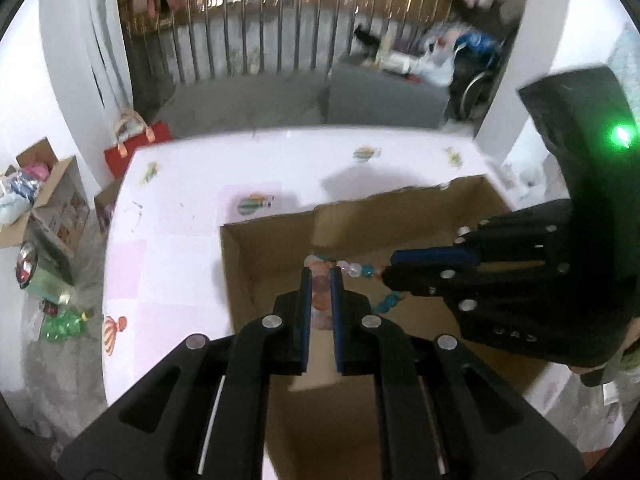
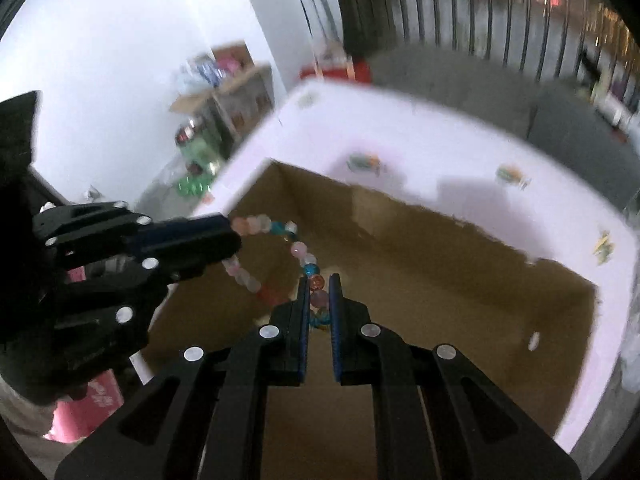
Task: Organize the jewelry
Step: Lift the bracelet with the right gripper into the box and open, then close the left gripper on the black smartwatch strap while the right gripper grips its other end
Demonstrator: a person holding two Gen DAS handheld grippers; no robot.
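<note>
A bracelet (image 1: 354, 269) of pink, white, teal and orange beads hangs stretched between both grippers above an open cardboard box (image 1: 360, 202). In the left wrist view my left gripper (image 1: 320, 278) is shut on one side of the bead loop, and my right gripper (image 1: 386, 276) comes in from the right, shut on the other side. In the right wrist view the bracelet (image 2: 298, 249) curves from the left gripper (image 2: 236, 236) at the left to my right gripper (image 2: 320, 282), whose pads pinch the beads. The box (image 2: 460, 240) lies below them, and its floor looks bare.
The box sits on a table with a white and pink cloth (image 1: 180, 216) printed with small colourful motifs. On the floor to the left are open cartons (image 1: 44, 196), a red bag (image 1: 132, 140) and green bottles (image 1: 64, 324). A metal railing (image 1: 260, 48) runs behind.
</note>
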